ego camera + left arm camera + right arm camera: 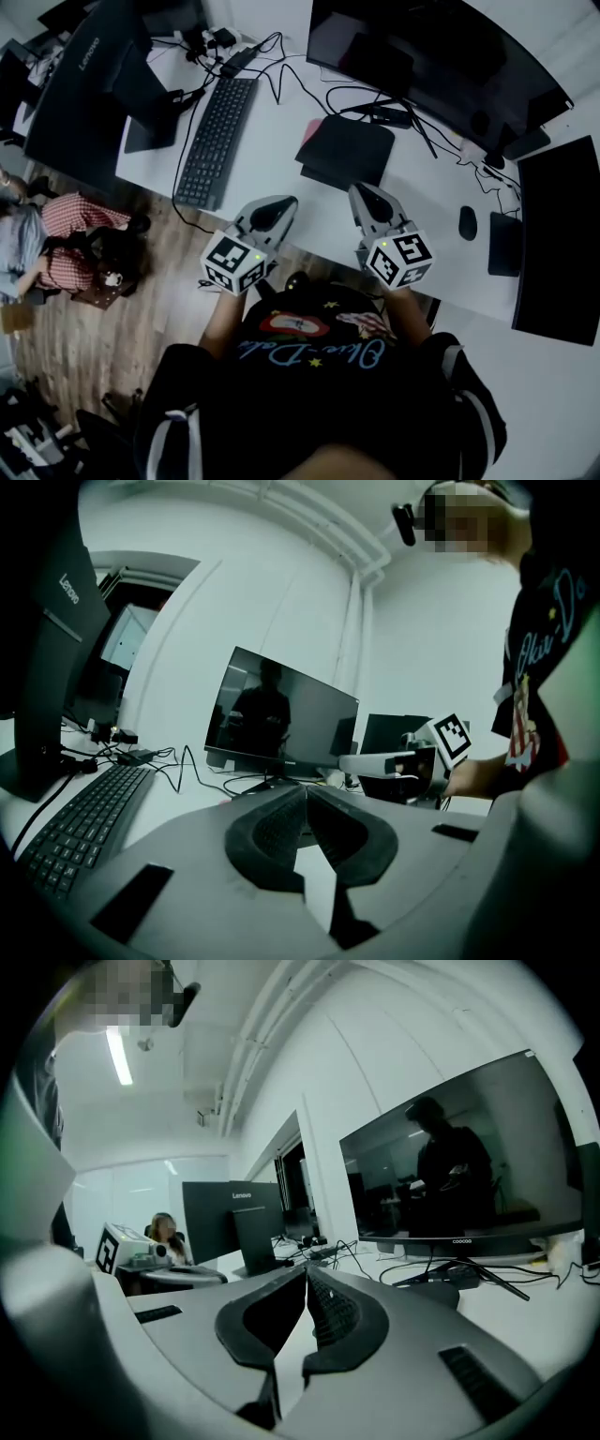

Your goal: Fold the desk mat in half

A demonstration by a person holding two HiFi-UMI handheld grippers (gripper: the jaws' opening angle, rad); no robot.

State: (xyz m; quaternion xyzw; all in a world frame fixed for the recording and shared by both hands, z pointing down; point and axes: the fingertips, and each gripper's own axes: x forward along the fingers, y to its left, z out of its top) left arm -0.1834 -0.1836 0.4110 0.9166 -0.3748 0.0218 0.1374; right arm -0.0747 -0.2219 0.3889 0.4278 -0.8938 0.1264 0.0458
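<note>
The desk mat (pixel 345 150) lies on the white desk (pixel 281 169) as a dark folded slab, a pinkish corner showing at its left edge. Both grippers hover at the desk's front edge, short of the mat and apart from it. In the head view my left gripper (pixel 275 212) is at the left and my right gripper (pixel 368 202) beside it. In the left gripper view the left gripper's (pixel 305 789) jaws meet with nothing between them. The right gripper's (pixel 307 1274) jaws in its own view also meet, empty. Each gripper shows in the other's view, level with it.
A black keyboard (pixel 216 141) lies left of the mat, with cables (pixel 281 75) behind it. A curved monitor (pixel 431 56) stands at the back, a Lenovo monitor (pixel 80 84) at the left. A mouse (pixel 468 222) sits right. A person (pixel 56 234) sits beyond the desk's left end.
</note>
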